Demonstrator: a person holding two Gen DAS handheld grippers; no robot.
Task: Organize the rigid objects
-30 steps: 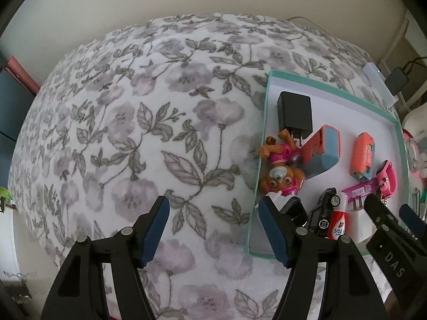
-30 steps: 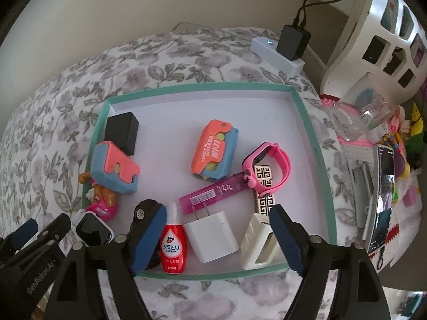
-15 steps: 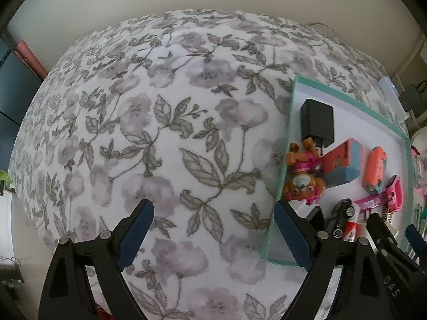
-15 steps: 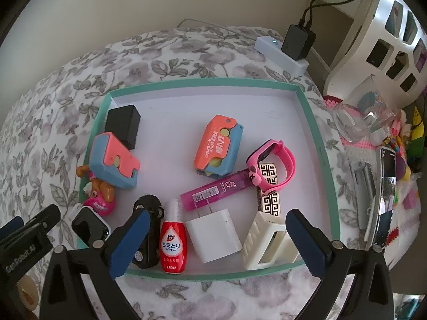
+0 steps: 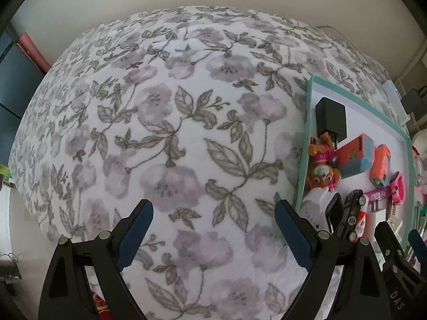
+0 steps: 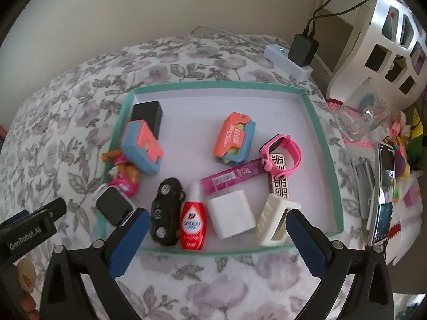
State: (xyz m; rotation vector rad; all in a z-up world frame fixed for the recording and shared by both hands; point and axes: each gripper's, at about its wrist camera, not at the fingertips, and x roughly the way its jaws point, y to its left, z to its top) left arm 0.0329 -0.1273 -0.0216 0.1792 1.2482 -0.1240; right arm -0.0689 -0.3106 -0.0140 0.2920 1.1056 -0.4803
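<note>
Judging from how things lie, the sorting appears to be largely done: the small rigid items are gathered inside the teal-rimmed tray [image 6: 323, 144], which rests on the floral cover [image 5: 165, 138]. Ahead of the right gripper [image 6: 217, 240], just beyond its fingertips, a toy car [image 6: 166, 210], a red bottle [image 6: 192, 222], a white charger [image 6: 230, 216] and a cream case [image 6: 275, 222] are seen in a rough row along the near wall. Farther ahead lie a pink watch [image 6: 287, 154], a magenta tube [image 6: 229, 178] and an orange-and-blue case [image 6: 234, 137]. A smartwatch [image 6: 113, 209] is propped over the tray's near corner, beyond the right gripper's left finger, and may be left to seat properly. No loose item is seen on the cover itself.

Both pairs of jaws are held wide apart, and nothing is gripped or touched. Between the fingers of the left gripper [image 5: 213, 236] only bare cover is seen, with the tray off beyond its right finger.
</note>
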